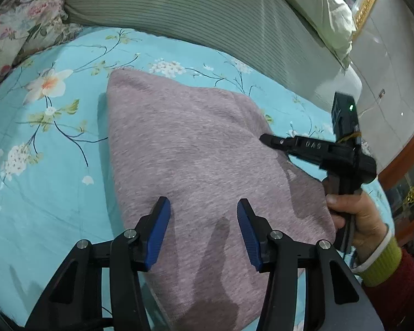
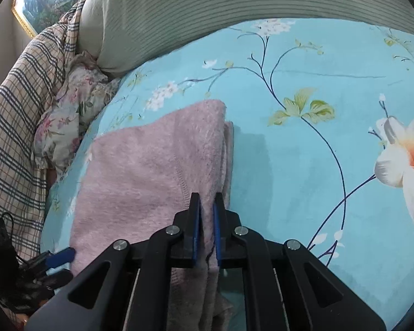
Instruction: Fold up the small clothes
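A folded pink fleece garment (image 1: 196,171) lies on the blue floral bedsheet (image 1: 41,179). My left gripper (image 1: 204,207) is open, its blue pads hovering over the garment's near part, holding nothing. My right gripper (image 2: 207,207) is shut on the garment's right edge (image 2: 151,171), cloth pinched between its blue pads. In the left wrist view the right gripper (image 1: 265,138) reaches in from the right, held by a hand (image 1: 356,218) at the garment's right side.
A green ribbed pillow (image 1: 207,13) lies along the back of the bed. A floral cushion (image 1: 19,27) and a plaid blanket (image 2: 16,124) lie at the side. A tiled wall (image 1: 394,69) stands beyond the bed at right.
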